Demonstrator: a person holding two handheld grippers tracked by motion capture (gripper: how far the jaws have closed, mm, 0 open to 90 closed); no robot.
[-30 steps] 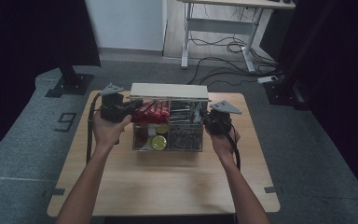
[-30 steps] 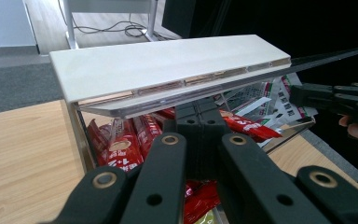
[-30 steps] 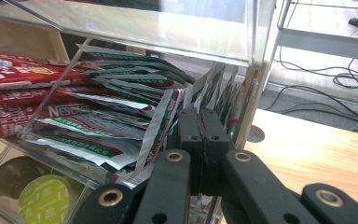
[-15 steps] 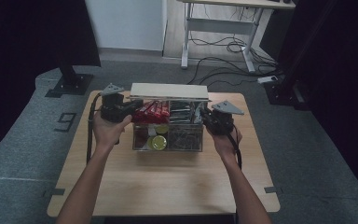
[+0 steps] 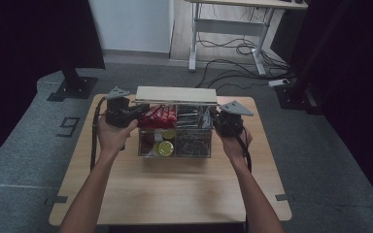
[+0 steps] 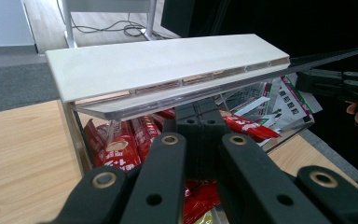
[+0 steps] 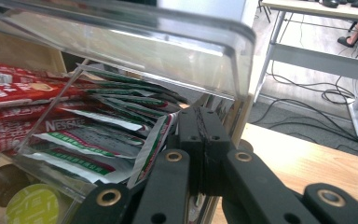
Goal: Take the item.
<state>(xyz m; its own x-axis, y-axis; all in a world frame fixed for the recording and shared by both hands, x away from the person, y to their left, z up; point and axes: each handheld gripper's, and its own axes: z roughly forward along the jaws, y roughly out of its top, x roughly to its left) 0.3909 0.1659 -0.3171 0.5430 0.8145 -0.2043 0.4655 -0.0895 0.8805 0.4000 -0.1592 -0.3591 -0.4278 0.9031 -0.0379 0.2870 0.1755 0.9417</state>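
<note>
High view: lid [image 5: 176,95] over box [image 5: 175,145], desk [image 5: 233,29] behind.

Desk frame [image 5: 223,29], floor cables [image 5: 233,56]

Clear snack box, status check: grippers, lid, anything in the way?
Left gripper shut at box's left side. Right gripper shut at its right, jaws just closing. Lid raised over clear box; red packets inside. No obstruction seen.
</note>
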